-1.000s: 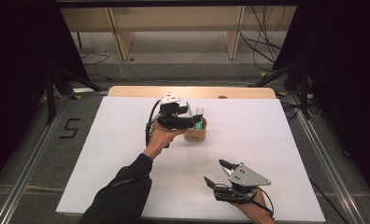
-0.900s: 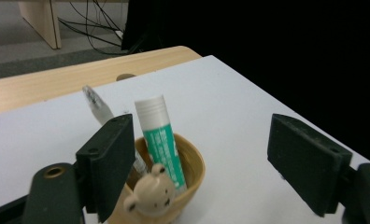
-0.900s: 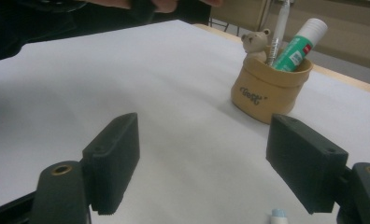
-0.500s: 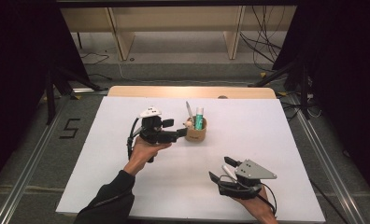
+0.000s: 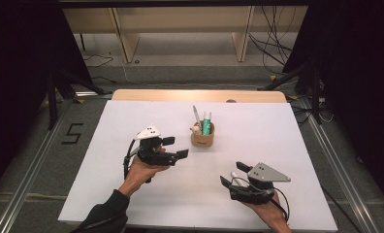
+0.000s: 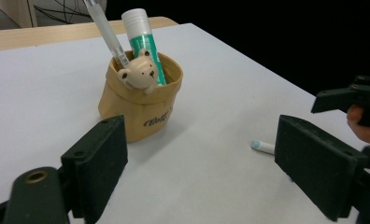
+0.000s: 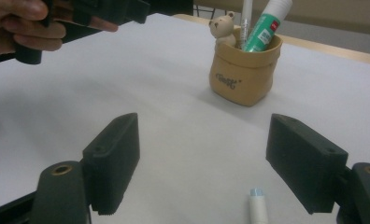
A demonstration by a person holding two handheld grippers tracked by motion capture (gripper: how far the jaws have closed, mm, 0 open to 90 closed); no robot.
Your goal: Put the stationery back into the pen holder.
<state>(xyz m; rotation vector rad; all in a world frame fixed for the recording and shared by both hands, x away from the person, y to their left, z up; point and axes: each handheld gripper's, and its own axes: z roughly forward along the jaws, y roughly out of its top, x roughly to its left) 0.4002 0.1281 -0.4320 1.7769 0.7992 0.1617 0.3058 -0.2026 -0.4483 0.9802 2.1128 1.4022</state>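
At the left of the high view, the left gripper (image 5: 179,148) has drawn back from the pen cup (image 5: 202,138) toward the person's side of the table (image 5: 107,160). A second ago it hung right over the cup. Its jaws have just been opening and now stand spread wide with nothing between them; the left gripper view shows bare tabletop in the gap. That suggests one item has been dropped off in the cup and this hand is done with it.

Further right, in the middle of the table, the cup is a small tan pouch, standing upright. It holds a slim pen (image 6: 103,32) leaning to the far side, a green and white glue stick (image 6: 143,39), and a bear figure (image 6: 138,73) peeking over the front rim.

At the right, the right gripper (image 5: 231,179) sits low near the table's front edge, well apart from the cup, jaws spread and holding nothing. A white marker (image 7: 258,207) with a pale blue end lies flat on the table just ahead of them, likely the next thing to go in.
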